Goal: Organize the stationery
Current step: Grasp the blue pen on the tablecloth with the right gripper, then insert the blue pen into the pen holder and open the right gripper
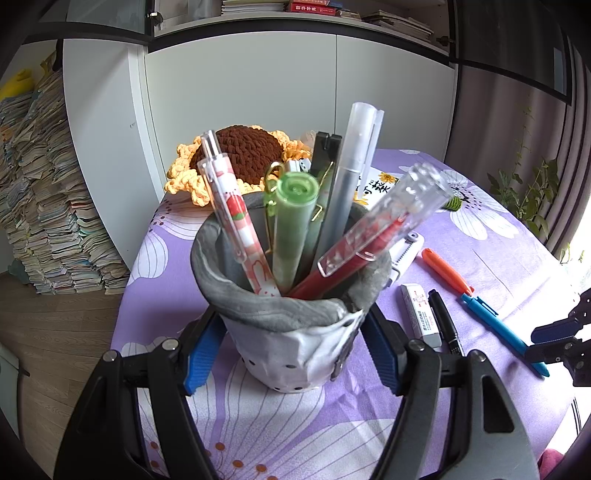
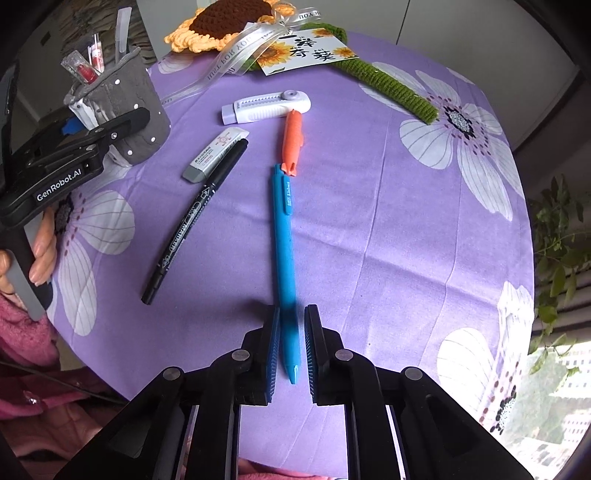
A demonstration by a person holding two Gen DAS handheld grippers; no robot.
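A grey fabric pen holder (image 1: 288, 343) (image 2: 147, 129) full of several pens stands at the left of the table. My left gripper (image 1: 291, 321) (image 2: 110, 122) is shut on it, its blue pads pressing both sides. On the purple flowered cloth lie a blue pen (image 2: 284, 236) (image 1: 495, 325), an orange pen (image 2: 293, 142) (image 1: 445, 271), a black marker (image 2: 192, 218) (image 1: 445, 321), a white eraser (image 2: 216, 155) (image 1: 421, 314) and a white correction tape (image 2: 266, 107) (image 1: 404, 251). My right gripper (image 2: 291, 310) (image 1: 546, 339) points down over the blue pen's near end, shut to a narrow slit. The pen shows through the slit and lies on the cloth.
A crochet sunflower (image 2: 221, 22) (image 1: 240, 155) with ribbon, card (image 2: 306, 55) and green stem (image 2: 391, 85) lies along the far edge. A white cabinet (image 1: 258, 92) stands behind the table. A person's hand (image 2: 40, 251) holds the left gripper's handle. Books are stacked on the floor (image 1: 48, 206).
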